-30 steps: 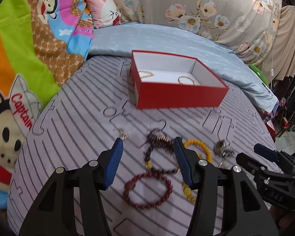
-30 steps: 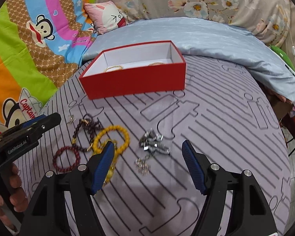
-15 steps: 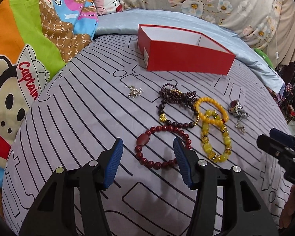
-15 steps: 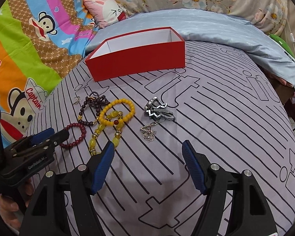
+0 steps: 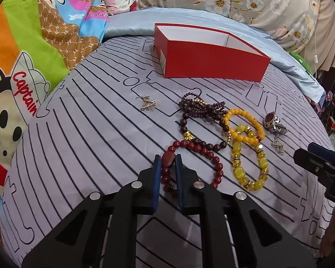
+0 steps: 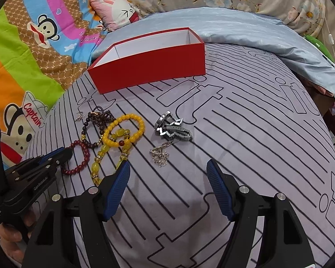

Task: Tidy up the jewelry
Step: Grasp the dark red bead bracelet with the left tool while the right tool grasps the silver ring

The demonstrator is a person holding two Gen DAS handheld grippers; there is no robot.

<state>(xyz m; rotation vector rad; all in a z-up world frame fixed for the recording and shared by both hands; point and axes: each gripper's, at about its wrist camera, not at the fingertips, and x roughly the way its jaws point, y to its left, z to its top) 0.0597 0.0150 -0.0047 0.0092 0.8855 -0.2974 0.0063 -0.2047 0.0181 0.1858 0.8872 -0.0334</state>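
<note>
Since a second ago the left gripper (image 5: 167, 159) has come down over the jewelry and its jaws, wide apart then, are closing on the dark red bead bracelet (image 5: 195, 148), with the bracelet's large oval bead pinched between the blue pads. That bracelet lies on the bed (image 5: 89, 134), on the grey sheet with black lines, its far loop touching a brown bead strand (image 5: 201, 109). Just to the right of it lie two yellow bead bracelets (image 5: 245, 134), overlapping each other. A small silver earring (image 5: 148, 105) sits apart to the left, and a metal watch (image 6: 172, 128) with a thin chain (image 6: 159, 154) beside it lies further right. Beyond the jewelry stands the open red box (image 5: 212, 64), white inside. At the right, the right gripper (image 6: 168, 189) hovers above bare sheet near the chain, jaws wide apart with nothing between them.
</note>
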